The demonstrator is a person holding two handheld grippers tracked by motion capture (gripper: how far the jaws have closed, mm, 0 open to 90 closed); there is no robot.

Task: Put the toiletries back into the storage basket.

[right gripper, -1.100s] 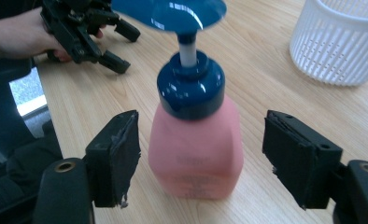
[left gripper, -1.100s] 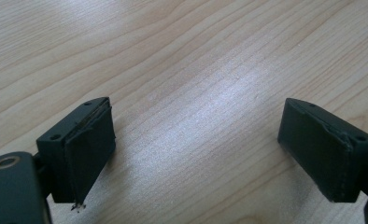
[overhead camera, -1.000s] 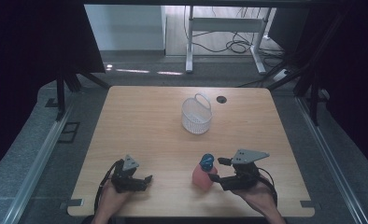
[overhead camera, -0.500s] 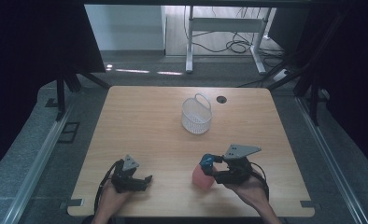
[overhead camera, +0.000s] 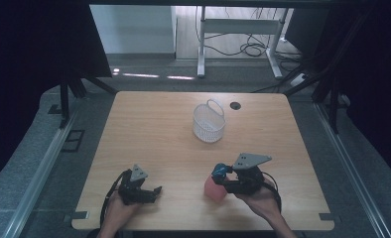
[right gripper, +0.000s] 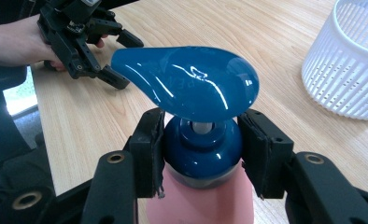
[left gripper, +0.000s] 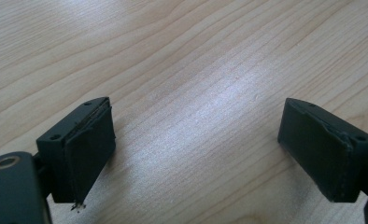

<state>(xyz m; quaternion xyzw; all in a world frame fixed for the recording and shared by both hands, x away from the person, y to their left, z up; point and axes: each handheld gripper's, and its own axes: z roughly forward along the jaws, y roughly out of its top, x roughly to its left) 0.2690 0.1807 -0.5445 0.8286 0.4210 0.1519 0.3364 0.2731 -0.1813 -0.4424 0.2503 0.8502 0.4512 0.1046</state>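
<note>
A pump bottle (overhead camera: 212,189) with a pink body and a blue pump head (right gripper: 187,84) stands upright near the table's front edge, right of centre. My right gripper (overhead camera: 224,180) (right gripper: 203,154) has just been closing and is now shut on the bottle's blue collar, one pad (right gripper: 149,154) pressed on each side under the pump head. My left gripper (overhead camera: 154,193) (left gripper: 196,144) rests low at the front left, open, with bare wood between its jaws. A person's hand holds each gripper.
A white slotted basket (overhead camera: 208,124) (right gripper: 345,70) with a wire handle stands at the table's middle, farther back. A small dark hole (overhead camera: 234,105) sits behind it. The wooden table (overhead camera: 149,129) ends close behind both hands.
My right gripper slid left up to the bottle and its jaws closed on the blue collar. The left gripper stayed where it was.
</note>
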